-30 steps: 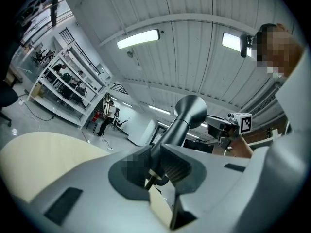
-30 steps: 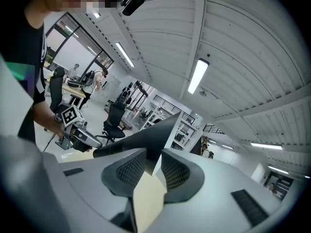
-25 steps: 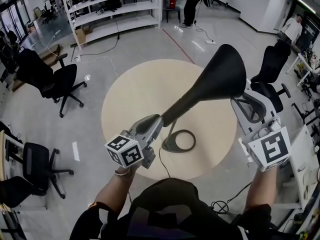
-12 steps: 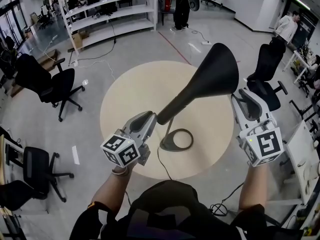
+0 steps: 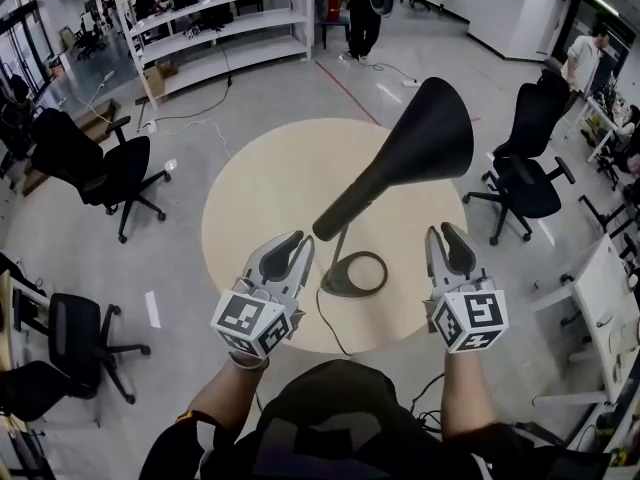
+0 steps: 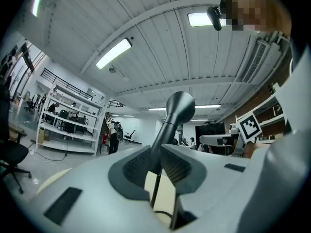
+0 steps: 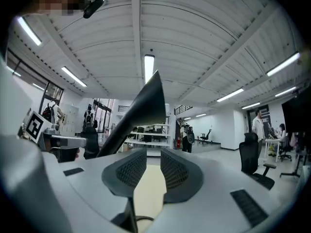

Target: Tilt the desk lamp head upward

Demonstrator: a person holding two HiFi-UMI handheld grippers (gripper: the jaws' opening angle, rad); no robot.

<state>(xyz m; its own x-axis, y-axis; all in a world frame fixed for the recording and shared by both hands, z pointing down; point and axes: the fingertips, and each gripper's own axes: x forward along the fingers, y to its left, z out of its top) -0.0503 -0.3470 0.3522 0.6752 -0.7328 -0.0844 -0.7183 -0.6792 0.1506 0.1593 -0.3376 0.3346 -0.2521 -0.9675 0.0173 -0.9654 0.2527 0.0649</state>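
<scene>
Lamp base sits near-centre on table. Head hangs over the far-right part, already cocked up, so prob. only the let-go is left.

L gripper: jaws approx. half apart, nothing held, neck low end just ahead of the gap. R gripper: jaws apart, empty, right of base.

Back both straight out to the near side w/o clipping neck or cord.

Count: 1 lamp, 1 table, 2 grippers, 4+ chairs, 2 ppl far off.
</scene>
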